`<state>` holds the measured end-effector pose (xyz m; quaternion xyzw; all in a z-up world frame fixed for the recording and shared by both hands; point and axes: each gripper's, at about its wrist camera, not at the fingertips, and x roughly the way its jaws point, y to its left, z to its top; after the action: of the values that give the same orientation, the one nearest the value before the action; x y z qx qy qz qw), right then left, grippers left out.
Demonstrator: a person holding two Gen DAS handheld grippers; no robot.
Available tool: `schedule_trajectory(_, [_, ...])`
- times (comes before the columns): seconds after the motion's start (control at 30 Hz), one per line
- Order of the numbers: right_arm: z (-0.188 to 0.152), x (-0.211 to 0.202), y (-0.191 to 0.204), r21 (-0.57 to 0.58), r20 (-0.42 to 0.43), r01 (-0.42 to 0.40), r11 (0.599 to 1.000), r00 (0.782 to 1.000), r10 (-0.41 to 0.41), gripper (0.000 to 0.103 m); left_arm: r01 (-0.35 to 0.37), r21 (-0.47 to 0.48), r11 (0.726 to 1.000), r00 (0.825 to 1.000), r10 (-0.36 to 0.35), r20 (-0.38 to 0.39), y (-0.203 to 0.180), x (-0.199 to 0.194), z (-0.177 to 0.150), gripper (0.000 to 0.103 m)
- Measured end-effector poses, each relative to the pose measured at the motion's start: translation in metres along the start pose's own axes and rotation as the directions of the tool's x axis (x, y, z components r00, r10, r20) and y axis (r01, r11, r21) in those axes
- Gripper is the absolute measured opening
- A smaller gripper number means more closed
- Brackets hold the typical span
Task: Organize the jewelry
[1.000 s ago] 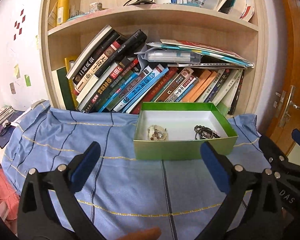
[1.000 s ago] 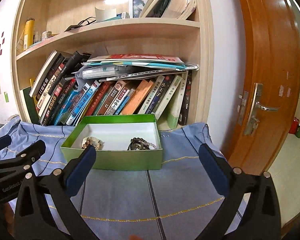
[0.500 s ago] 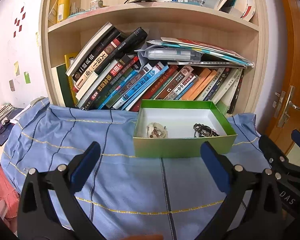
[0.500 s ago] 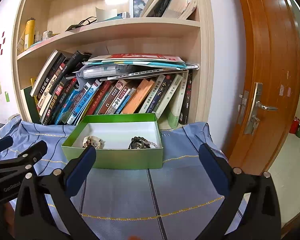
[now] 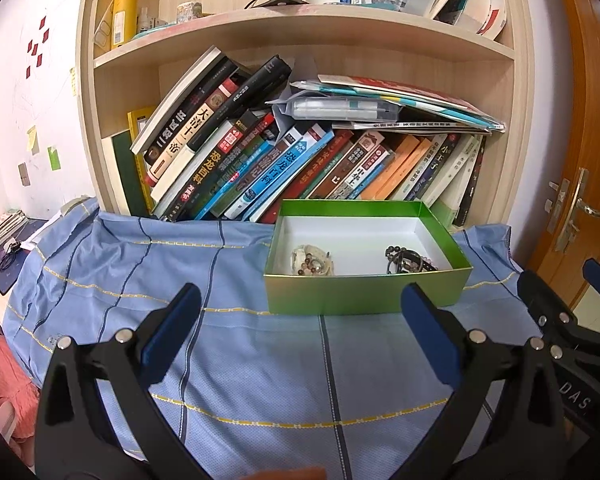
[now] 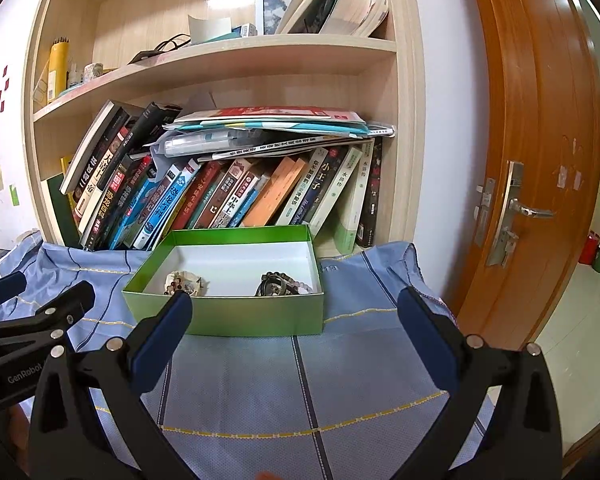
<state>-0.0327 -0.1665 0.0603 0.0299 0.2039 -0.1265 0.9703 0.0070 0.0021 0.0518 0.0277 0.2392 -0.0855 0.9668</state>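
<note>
Both grippers hover over the blue cloth point(image 5: 260, 360) on the worktop, jaws spread wide and holding nothing: the left gripper point(image 5: 300, 332) faces the green box point(image 5: 364, 296) from its left front, the right gripper point(image 6: 296, 332) sits square before it. The jewelry is already inside the box, a pale beaded bracelet point(image 5: 312, 260) at the left and a dark bead tangle point(image 5: 406, 260) at the right, lying apart on the white floor. Here's the worry: the box looks light, and a jaw dropping over the near wall could catch the rim and tip or shove it back into the leaning books point(image 5: 260, 168). The dark tangle seems to be several strands together, so a pinch may lift more than one or snag. The cloth is wrinkled, and dragging the box could bunch it. With both grippers this close, they might also clash above the box.
</note>
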Motion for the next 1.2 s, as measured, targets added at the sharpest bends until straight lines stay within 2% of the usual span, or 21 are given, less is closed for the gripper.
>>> schedule_trajectory(1.2, [-0.0059,-0.0033,0.0020,-0.001,-0.005,0.006,1.000,1.000,-0.006,0.100,0.011,0.017,1.000,1.000,-0.011,-0.013,0.0031,0.0009,-0.0029,0.099])
